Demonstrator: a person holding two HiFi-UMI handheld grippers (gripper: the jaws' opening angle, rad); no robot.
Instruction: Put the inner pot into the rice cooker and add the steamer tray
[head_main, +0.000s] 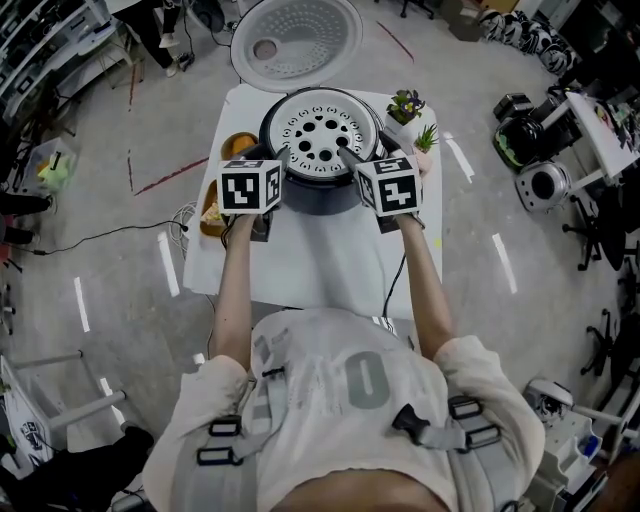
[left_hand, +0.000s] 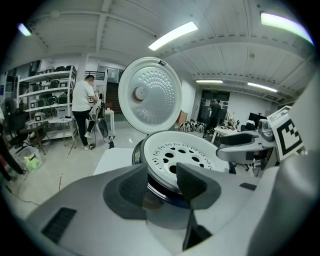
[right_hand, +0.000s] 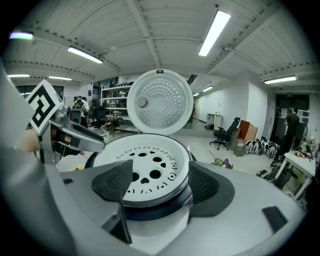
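The white perforated steamer tray (head_main: 318, 130) (left_hand: 180, 152) (right_hand: 145, 165) sits in the top of the dark rice cooker (head_main: 322, 197), whose round lid (head_main: 297, 38) (left_hand: 150, 95) (right_hand: 160, 102) stands open behind. The tray covers the inner pot. My left gripper (head_main: 262, 190) (left_hand: 162, 180) is at the cooker's near left, jaws closed against the tray's rim. At the near right, my right gripper (head_main: 358, 168) (right_hand: 155, 185) stands wide open, its pads clear of the rim on both sides. One of its fingers (left_hand: 245, 147) reaches over the tray's edge.
The cooker stands on a small white table (head_main: 300, 270). Two little potted plants (head_main: 405, 105) stand at its right, and a yellow dish (head_main: 228, 150) lies at its left. A cable hangs off the near edge. A person (left_hand: 82, 107) stands by shelves far behind.
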